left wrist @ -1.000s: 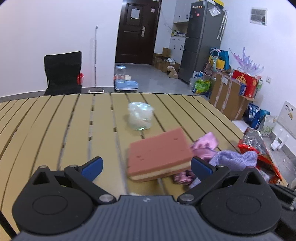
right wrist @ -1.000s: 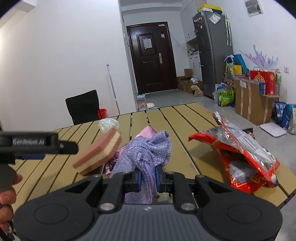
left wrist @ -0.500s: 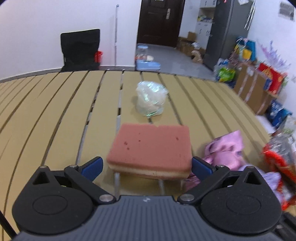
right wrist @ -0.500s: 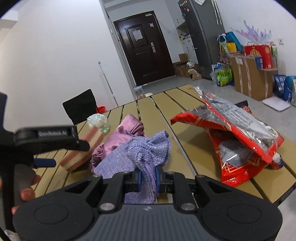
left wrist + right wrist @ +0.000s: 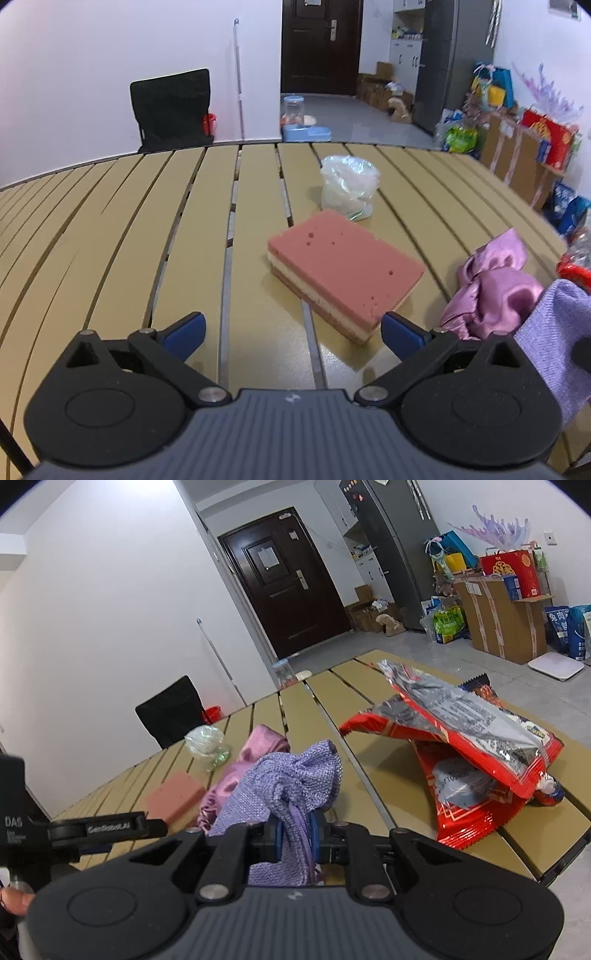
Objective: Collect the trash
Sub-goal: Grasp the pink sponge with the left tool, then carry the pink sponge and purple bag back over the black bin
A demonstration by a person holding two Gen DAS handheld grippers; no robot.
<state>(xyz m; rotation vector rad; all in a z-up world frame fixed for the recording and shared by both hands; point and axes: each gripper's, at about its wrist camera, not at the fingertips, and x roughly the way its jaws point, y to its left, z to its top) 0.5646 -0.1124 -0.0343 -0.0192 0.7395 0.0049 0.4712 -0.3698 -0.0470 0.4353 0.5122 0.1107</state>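
My left gripper point(image 5: 291, 330) is open and empty, low over the slatted table point(image 5: 110, 229). A pink sponge point(image 5: 343, 275) lies flat on the table just ahead of its right finger. A crumpled clear plastic bag point(image 5: 349, 186) stands behind the sponge. My right gripper point(image 5: 297, 834) is shut on a lilac woven cloth point(image 5: 284, 786), which also shows at the right edge of the left wrist view point(image 5: 554, 332). A shiny pink cloth point(image 5: 258, 746) lies behind it. An open red snack bag point(image 5: 469, 746) lies to the right on the table.
A black chair point(image 5: 173, 107) stands past the table's far edge. The table's right edge point(image 5: 554, 834) runs close to the snack bag. Boxes, bags and a fridge line the right wall, with a dark door at the back.
The sponge, tilted up a second ago, now lies flat on the table. My left gripper has drawn back and left from it. My right gripper keeps the lilac cloth and has tilted.
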